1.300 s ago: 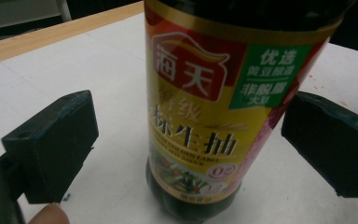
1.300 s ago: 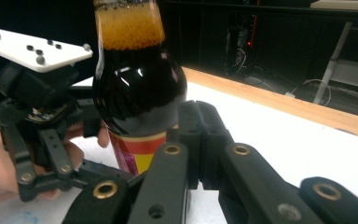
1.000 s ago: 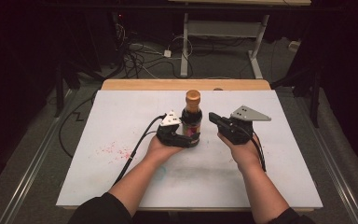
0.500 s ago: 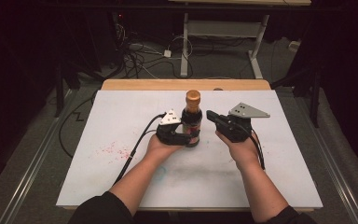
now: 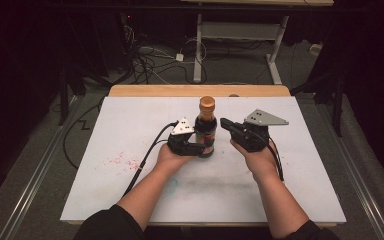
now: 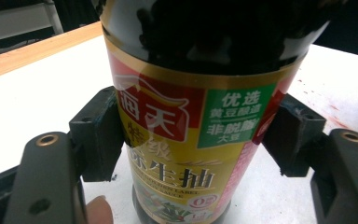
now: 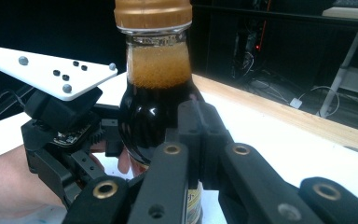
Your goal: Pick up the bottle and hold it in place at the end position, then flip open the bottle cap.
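A dark soy sauce bottle (image 5: pixel 206 127) with a bronze cap stands upright at the middle of the white table. Its red, gold and green label (image 6: pixel 186 140) faces the left gripper view. My left gripper (image 5: pixel 201 149) is shut on the bottle's lower body, with a pad (image 6: pixel 98 135) pressed on each side of the label. My right gripper (image 5: pixel 225 122) sits just right of the bottle with nothing in it. Its jaws are closed together (image 7: pixel 200 123), with the tip close to the bottle's dark shoulder (image 7: pixel 149 116); I cannot tell whether they touch.
The white table top (image 5: pixel 130 125) has red specks (image 5: pixel 122 160) at its left and a wooden strip (image 5: pixel 180 91) along the far edge. Beyond it, cables (image 5: pixel 145 60) lie on the floor beside a desk frame (image 5: pixel 240 30).
My right gripper has edged left, closer to the bottle. The bottle and my left gripper have stayed in place.
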Available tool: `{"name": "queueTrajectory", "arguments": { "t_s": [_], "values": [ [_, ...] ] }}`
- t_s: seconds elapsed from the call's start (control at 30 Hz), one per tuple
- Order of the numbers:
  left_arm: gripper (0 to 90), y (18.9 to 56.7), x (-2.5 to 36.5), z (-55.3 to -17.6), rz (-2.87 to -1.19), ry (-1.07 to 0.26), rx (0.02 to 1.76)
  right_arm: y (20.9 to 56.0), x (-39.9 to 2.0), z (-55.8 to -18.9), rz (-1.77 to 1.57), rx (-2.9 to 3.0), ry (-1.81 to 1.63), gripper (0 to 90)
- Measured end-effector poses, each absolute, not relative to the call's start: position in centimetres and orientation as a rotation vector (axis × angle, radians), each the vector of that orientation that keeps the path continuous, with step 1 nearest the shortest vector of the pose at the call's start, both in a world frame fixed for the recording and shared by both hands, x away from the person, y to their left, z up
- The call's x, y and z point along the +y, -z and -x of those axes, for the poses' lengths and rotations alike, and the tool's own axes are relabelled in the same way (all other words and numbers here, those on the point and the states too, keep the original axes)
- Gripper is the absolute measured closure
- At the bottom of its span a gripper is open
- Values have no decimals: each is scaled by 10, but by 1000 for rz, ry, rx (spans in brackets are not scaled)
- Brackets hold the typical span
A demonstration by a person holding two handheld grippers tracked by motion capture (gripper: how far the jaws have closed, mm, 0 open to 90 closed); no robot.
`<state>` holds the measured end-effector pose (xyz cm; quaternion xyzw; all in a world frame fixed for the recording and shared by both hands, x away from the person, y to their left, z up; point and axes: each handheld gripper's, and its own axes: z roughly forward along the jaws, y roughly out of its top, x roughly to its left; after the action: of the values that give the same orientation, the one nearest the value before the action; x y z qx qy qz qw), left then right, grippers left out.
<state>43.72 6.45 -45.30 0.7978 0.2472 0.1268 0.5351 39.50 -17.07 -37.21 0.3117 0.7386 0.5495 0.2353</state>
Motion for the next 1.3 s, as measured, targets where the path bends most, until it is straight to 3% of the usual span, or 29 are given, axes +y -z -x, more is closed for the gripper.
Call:
{"name": "queueTrajectory", "arguments": {
  "t_s": [1.3],
  "values": [
    [284, 454, 63, -435, -1896, -322, 601, 324, -158, -393, -789, 2065, -1485, 900]
  ]
}}
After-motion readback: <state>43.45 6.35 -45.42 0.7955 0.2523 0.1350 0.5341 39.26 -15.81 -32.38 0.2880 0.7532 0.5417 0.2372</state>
